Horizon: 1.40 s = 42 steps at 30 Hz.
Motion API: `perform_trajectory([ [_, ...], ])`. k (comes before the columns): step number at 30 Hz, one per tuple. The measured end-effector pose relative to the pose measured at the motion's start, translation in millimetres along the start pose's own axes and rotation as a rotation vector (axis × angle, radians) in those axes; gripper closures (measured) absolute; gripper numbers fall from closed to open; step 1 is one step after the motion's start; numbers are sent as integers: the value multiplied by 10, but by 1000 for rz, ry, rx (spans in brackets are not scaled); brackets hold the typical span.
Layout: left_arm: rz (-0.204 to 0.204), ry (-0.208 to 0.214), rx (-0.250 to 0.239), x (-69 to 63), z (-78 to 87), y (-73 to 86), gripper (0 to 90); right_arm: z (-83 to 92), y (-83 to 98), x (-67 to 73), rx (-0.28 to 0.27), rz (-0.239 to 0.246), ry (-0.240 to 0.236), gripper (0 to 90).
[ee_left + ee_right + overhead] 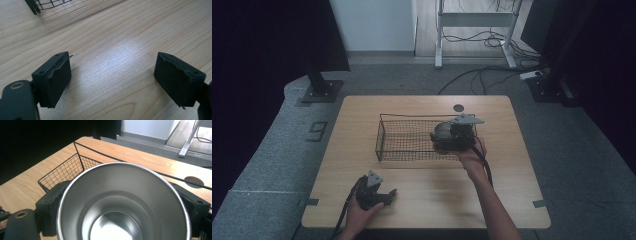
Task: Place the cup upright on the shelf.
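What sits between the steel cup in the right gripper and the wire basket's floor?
Nothing visible. The right gripper holds the cup over the basket, whose mesh floor looks bare.

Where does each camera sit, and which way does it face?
High view: above the table's near side, facing forward and down; both forearms and claws.
Left gripper view: on the left claw, over bare wood; open jaws.
Right gripper view: on the right claw, into the steel cup.
Shared: wire basket.
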<state>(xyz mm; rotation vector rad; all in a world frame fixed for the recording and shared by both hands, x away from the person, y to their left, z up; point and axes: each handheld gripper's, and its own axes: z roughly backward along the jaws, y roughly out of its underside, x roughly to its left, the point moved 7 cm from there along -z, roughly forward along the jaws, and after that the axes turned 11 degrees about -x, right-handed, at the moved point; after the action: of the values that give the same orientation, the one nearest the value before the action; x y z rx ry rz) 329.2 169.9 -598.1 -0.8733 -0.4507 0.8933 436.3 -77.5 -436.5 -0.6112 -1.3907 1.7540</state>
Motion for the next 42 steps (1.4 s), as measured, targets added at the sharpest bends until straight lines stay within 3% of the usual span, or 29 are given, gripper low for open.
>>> perform_trajectory([
  [21,0,0,0,0,0,0,141,-151,-76,-205,21,3,55,131],
  [42,1,0,-2,0,-2,-1,141,-301,-46,-424,42,-30,103,131],
])
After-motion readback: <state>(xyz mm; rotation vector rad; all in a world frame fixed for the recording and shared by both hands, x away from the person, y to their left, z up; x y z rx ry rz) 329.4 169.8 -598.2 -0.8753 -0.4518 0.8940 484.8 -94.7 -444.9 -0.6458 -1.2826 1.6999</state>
